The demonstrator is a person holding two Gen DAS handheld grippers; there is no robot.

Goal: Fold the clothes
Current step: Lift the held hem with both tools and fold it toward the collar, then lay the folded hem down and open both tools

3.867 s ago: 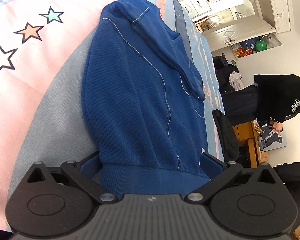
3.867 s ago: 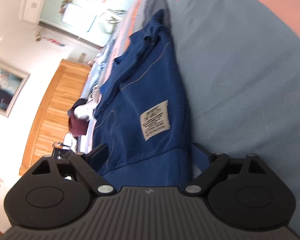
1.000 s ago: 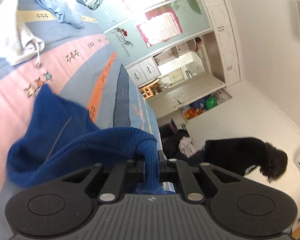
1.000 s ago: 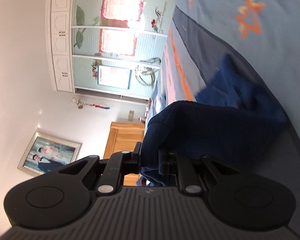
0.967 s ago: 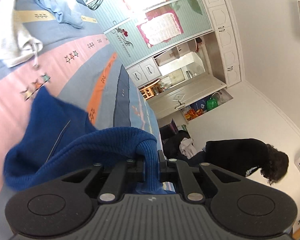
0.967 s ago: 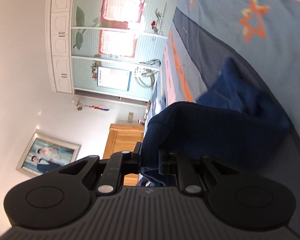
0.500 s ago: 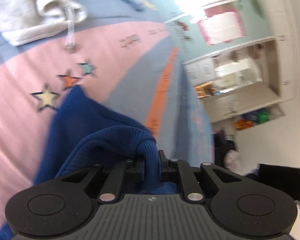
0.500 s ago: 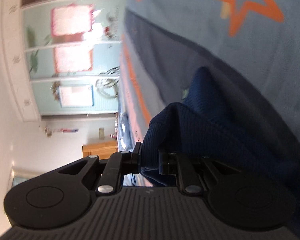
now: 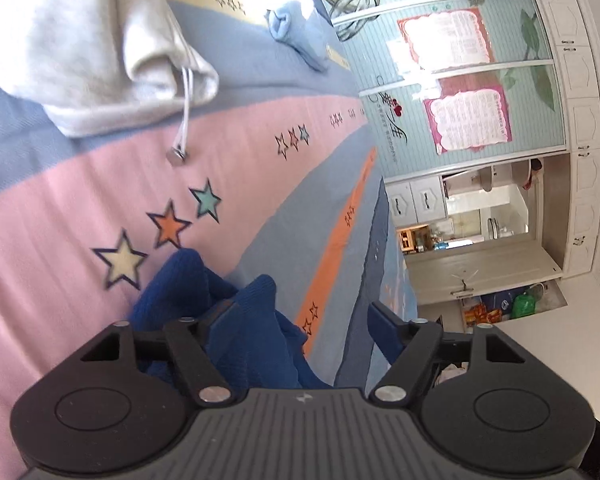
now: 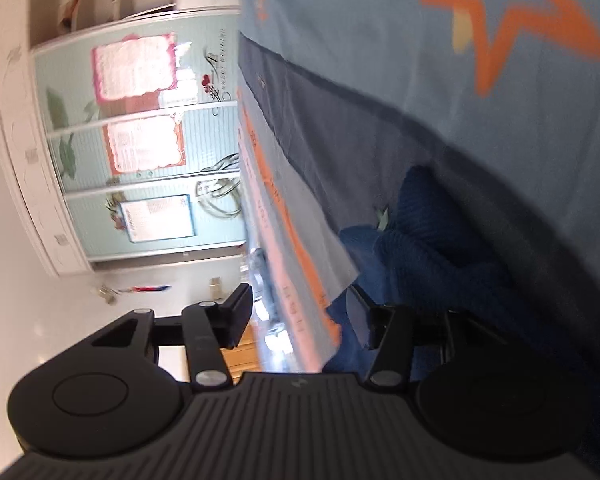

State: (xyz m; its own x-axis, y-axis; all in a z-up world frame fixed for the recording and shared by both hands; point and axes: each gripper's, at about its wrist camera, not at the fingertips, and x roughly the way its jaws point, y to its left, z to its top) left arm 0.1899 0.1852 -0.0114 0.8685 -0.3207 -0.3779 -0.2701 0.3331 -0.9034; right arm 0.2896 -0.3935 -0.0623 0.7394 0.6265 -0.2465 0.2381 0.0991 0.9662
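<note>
While the blue sweater (image 9: 244, 332) lies bunched on the bed (image 9: 60, 216), my left hand-held gripper (image 9: 296, 320) stands wide open just above it, gripping nothing. Its left finger (image 9: 220, 320) sits against the knit; its right finger (image 9: 384, 328) is clear of the cloth, over the bedspread's grey-blue band. The sweater's rumpled edge reaches up to the cream star (image 9: 120, 260) of a three-star print on the pink stripe, with the orange star (image 9: 168, 226) and teal star (image 9: 206, 200) just beyond.

Right wrist view, blurred: my right hand-held gripper (image 10: 304, 312) is also spread wide and holds nothing. Its right finger (image 10: 364, 320) touches or overlaps the sweater (image 10: 432, 240); I cannot tell which. Its left finger (image 10: 236, 312) hangs free against the room behind. The sweater here is a dark ribbed heap on the dark blue band of the bed (image 10: 380, 60), below a large orange star (image 10: 512, 24).

Farther out in the left view: a white garment (image 9: 80, 40) with a drawstring (image 9: 184, 116) lies on the bed, well apart from the sweater. A light blue garment (image 9: 296, 32) lies beyond it. A wardrobe (image 9: 480, 80) with pale green panels and pink-bordered posters stands past the bed.
</note>
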